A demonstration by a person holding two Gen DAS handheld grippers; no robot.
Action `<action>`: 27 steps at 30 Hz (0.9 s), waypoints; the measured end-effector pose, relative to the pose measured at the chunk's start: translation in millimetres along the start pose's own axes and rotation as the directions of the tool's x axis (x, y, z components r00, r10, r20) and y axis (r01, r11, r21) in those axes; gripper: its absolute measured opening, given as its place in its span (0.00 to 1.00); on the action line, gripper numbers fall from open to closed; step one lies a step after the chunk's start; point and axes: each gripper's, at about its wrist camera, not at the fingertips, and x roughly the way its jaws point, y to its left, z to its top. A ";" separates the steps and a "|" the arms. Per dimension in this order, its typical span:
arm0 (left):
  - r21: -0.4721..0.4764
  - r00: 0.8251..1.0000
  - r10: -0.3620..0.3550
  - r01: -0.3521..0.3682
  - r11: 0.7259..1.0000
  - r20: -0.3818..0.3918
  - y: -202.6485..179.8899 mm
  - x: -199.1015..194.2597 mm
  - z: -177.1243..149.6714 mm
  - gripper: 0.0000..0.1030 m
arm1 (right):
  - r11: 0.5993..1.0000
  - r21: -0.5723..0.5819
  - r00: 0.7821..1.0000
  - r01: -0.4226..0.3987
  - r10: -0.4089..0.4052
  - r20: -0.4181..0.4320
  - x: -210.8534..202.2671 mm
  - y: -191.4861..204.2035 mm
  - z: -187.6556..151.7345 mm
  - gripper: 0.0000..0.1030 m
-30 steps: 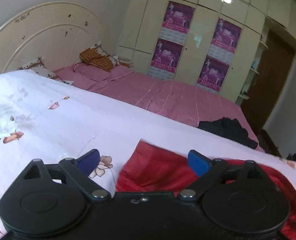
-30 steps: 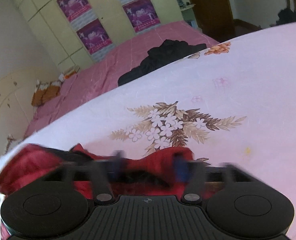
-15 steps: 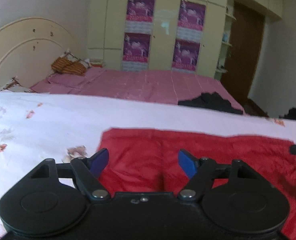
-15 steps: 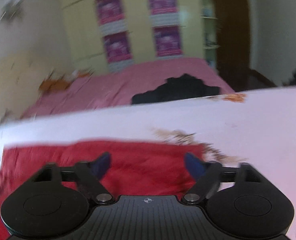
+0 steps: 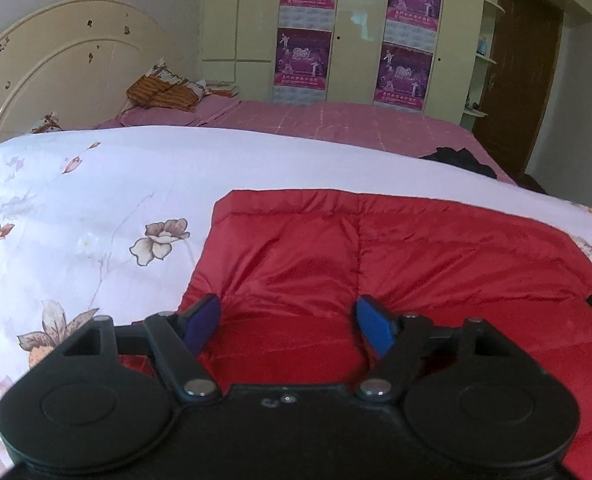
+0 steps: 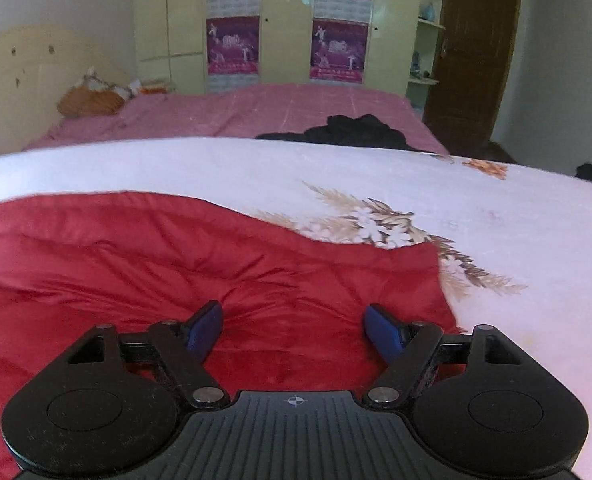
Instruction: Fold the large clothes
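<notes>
A red quilted jacket [image 5: 376, 248] lies spread out on a white floral quilt [image 5: 96, 200]. In the left wrist view my left gripper [image 5: 288, 308] sits low over the jacket's near left part. Its blue pads [image 5: 202, 320] dent a raised fold of the fabric, and the jaws are opening slightly. In the right wrist view the jacket [image 6: 136, 248] fills the left and middle. My right gripper [image 6: 292, 314] holds its near right part, close to the jacket's right edge. Its jaws stand wide, creases fan out from the pads [image 6: 206, 326], and a fold sits between them.
The white quilt [image 6: 496, 208] extends right of the jacket. Behind it is a pink bed [image 5: 336, 124] with a black garment [image 6: 348, 132], orange pillows [image 5: 160, 92] and a cream headboard [image 5: 56, 72]. A wardrobe with purple posters [image 5: 304, 60] and a brown door [image 5: 516, 80] stand at the back.
A second ago the jacket was bunched up; now it lies spread flat. Both grippers rolled level and sank toward it, and their jaws narrowed onto the fabric.
</notes>
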 end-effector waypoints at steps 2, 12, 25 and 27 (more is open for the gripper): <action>-0.004 1.000 -0.001 0.001 1.000 -0.002 0.8 2.6 -1.0 0.74 | 1.000 0.008 1.000 0.002 -0.002 0.001 3.0 -5.7 -4.4 0.75; -0.062 1.000 -0.019 0.019 0.998 0.008 6.5 -31.8 9.5 0.72 | 0.991 0.108 0.997 -0.077 0.076 0.013 -42.8 -17.8 12.7 0.82; 0.151 0.998 -0.039 0.033 0.988 0.042 -25.2 -88.7 -51.6 0.79 | 0.985 -0.122 0.989 -0.122 0.131 0.067 -114.3 60.0 -47.3 0.82; 0.160 1.000 -0.012 0.007 0.987 0.029 -21.9 -79.7 -56.3 0.79 | 0.987 -0.134 0.994 -0.086 0.093 0.052 -103.6 56.5 -57.3 0.82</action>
